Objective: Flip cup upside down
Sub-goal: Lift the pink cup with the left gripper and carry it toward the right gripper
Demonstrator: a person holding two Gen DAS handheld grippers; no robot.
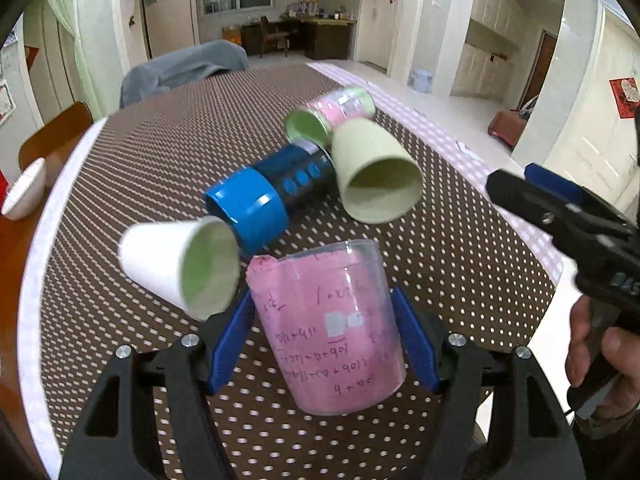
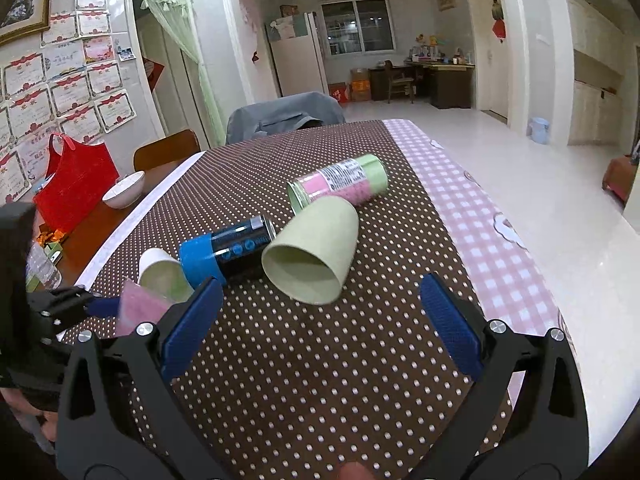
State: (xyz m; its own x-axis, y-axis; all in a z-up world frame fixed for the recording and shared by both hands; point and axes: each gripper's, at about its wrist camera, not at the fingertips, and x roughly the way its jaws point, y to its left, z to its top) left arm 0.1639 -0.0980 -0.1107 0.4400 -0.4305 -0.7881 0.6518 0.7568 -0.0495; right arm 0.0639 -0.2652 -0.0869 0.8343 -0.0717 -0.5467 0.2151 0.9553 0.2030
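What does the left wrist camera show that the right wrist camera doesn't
Only the left wrist view shows the clear plastic cup lined with pink paper in full, handwriting included, between the left gripper fingers; the right view catches just a pink sliver.

Only the right wrist view shows the red bag, wall certificates and the open, empty right gripper.

Both show the pale green paper cup, white paper cup, blue-capped can and pink-and-green can, all on their sides.

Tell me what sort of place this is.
Most likely a family home's dining and living room: a brown polka-dot tablecloth covers the table, framed certificates cover one wall, and a white refrigerator stands near a dark window.
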